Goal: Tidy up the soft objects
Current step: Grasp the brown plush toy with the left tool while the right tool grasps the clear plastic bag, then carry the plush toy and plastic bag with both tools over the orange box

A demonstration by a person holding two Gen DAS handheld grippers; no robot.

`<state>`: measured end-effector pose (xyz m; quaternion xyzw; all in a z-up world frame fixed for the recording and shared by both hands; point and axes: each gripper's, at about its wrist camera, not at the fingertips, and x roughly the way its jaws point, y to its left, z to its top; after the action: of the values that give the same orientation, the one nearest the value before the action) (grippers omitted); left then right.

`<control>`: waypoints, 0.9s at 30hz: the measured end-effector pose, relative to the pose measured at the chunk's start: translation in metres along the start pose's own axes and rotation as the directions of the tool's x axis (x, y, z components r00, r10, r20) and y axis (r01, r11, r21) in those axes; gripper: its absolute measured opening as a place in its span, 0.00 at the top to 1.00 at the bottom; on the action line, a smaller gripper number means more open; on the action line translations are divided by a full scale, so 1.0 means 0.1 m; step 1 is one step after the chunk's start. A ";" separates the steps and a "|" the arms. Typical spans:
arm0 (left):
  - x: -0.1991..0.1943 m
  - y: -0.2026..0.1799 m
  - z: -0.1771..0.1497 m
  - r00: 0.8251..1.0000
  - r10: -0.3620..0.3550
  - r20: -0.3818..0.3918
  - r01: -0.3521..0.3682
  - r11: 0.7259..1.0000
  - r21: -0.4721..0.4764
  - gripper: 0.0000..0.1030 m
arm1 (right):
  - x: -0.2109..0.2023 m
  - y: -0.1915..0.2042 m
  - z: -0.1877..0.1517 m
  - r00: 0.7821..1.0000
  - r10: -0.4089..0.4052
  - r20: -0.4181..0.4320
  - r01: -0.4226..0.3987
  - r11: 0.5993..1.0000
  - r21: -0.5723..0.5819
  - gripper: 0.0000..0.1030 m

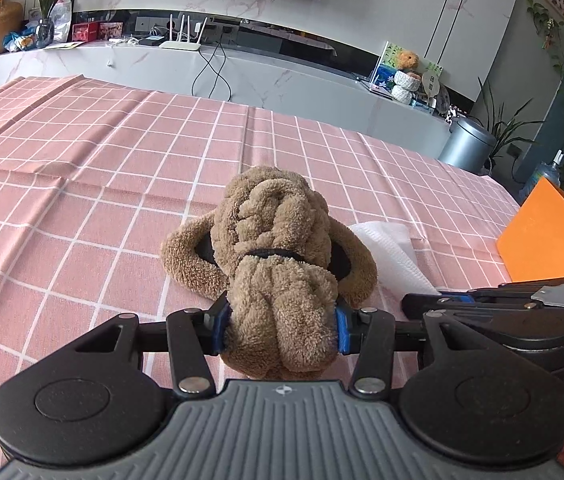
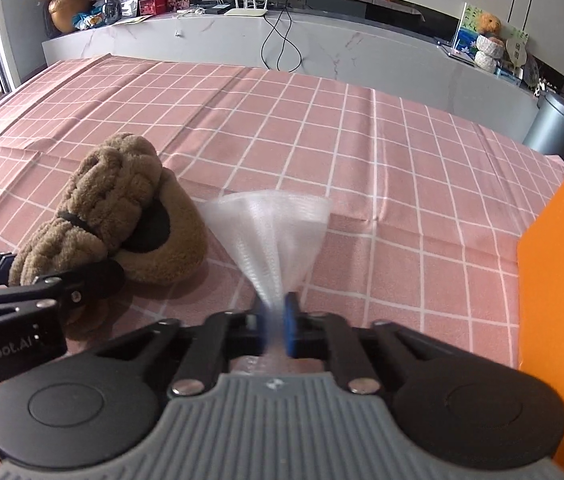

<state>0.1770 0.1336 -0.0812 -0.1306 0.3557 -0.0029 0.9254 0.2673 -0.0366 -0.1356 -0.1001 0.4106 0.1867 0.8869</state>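
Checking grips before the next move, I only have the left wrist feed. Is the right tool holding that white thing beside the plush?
Observer: Yes, the right tool is shut on the white bubble wrap, which fans out ahead of its fingers.
Operator: Is the wrap off the tablecloth?
Observer: Its pinched end is; I cannot tell about the far edge. The wrap looks motion-blurred.
Operator: Where is the orange box from there?
Observer: The orange box fills the right edge of that view, apart from the wrap. The left tool is shut on the brown plush toy.
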 end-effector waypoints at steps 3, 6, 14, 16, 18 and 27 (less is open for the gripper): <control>-0.04 -0.01 -0.02 1.000 -0.001 0.000 0.001 1.000 -0.005 0.47 | -0.05 -0.02 -0.03 1.000 0.017 0.003 -0.017 1.000 0.012 1.00; -0.10 -0.01 -0.04 1.000 -0.002 0.002 0.002 1.000 -0.014 0.47 | -0.17 0.00 -0.08 1.000 0.008 0.029 -0.008 1.000 0.000 1.00; -0.33 -0.04 -0.05 0.999 -0.011 0.031 0.011 1.000 -0.018 0.47 | -0.59 -0.04 -0.15 0.993 0.034 0.112 -0.039 0.998 0.043 1.00; -0.40 -0.05 -0.05 0.999 -0.012 0.041 0.013 1.000 -0.024 0.47 | -0.72 -0.05 -0.17 0.990 0.041 0.135 -0.048 0.997 0.052 1.00; -0.48 -0.06 -0.06 0.999 -0.019 0.051 0.020 0.999 -0.035 0.47 | -0.83 -0.06 -0.18 0.987 0.047 0.154 -0.057 0.997 0.061 1.00; -0.79 -0.26 -0.04 0.993 -0.058 0.099 0.057 0.998 0.007 0.47 | -1.33 -0.13 -0.37 0.974 0.038 0.223 -0.056 0.996 0.075 1.00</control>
<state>0.1176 0.1149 -0.0255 -0.1387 0.3053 -0.0239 0.9418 0.1683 -0.0932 -0.0572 -0.0330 0.3187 0.2006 0.9258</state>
